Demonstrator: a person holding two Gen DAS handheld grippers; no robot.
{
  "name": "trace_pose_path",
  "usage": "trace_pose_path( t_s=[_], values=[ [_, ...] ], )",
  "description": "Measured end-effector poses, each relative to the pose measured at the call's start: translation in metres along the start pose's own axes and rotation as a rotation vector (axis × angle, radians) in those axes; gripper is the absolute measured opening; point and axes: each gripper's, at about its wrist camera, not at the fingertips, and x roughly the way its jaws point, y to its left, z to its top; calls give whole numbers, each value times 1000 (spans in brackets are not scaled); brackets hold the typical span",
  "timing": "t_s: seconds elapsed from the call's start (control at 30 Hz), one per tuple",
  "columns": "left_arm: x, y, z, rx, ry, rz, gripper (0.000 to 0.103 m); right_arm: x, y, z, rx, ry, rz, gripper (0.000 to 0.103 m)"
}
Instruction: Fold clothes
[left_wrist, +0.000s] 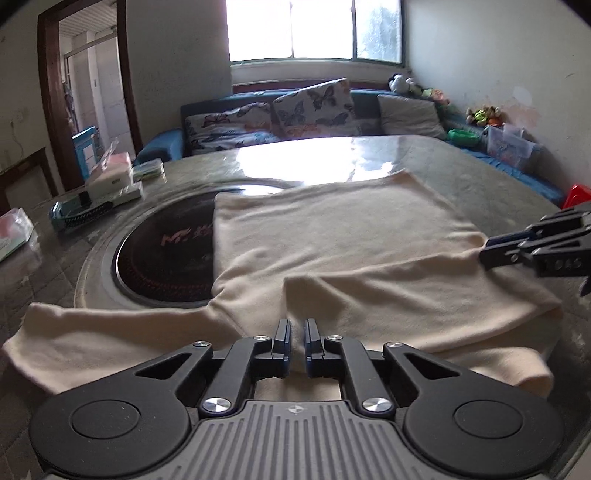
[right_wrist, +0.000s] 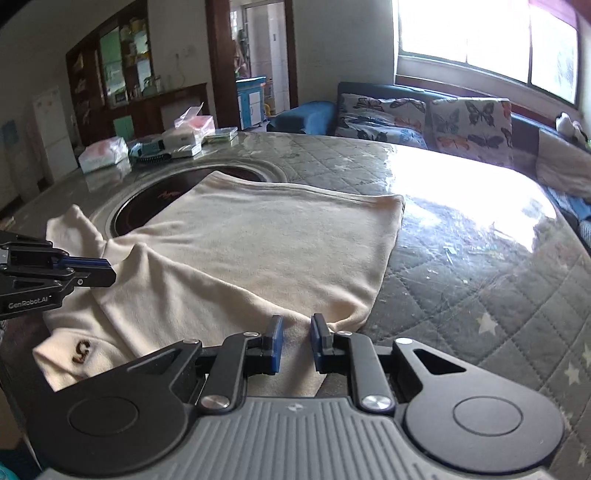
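Observation:
A cream long-sleeved top (left_wrist: 332, 236) lies flat on the quilted table, partly over a round black cooktop (left_wrist: 166, 258). One sleeve (left_wrist: 103, 332) stretches out to the left; the other is folded across the body (left_wrist: 406, 295). My left gripper (left_wrist: 297, 325) hovers over the near edge of the cloth with its jaws narrowly apart, nothing between them. My right gripper (right_wrist: 296, 325) sits over the top's (right_wrist: 258, 240) near right corner, jaws open and cloth below. Each gripper shows in the other's view: the right gripper (left_wrist: 495, 254), the left gripper (right_wrist: 107, 271).
Boxes and plastic packets (left_wrist: 110, 181) stand at the table's far left, also in the right wrist view (right_wrist: 147, 147). A sofa with butterfly cushions (left_wrist: 310, 107) runs behind the table. Toys and a clear bin (left_wrist: 506, 140) line the right wall.

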Motion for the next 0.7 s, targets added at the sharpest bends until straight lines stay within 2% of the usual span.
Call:
trace_pose_path(
  t_s=[0.13, 0.4, 0.63, 0.7],
  values=[
    [-9, 7, 0, -15, -17, -1, 8, -1, 13, 7, -66, -7, -8, 17],
    [-26, 30, -6, -72, -34, 23, 10, 25, 57, 26, -170, -1, 73, 17],
    [-40, 76, -13, -173, -44, 132, 12, 51, 94, 35, -228, 10, 127, 17],
    [-41, 90, -16, -209, -38, 167, 17, 57, 104, 35, -253, 9, 136, 17]
  ],
)
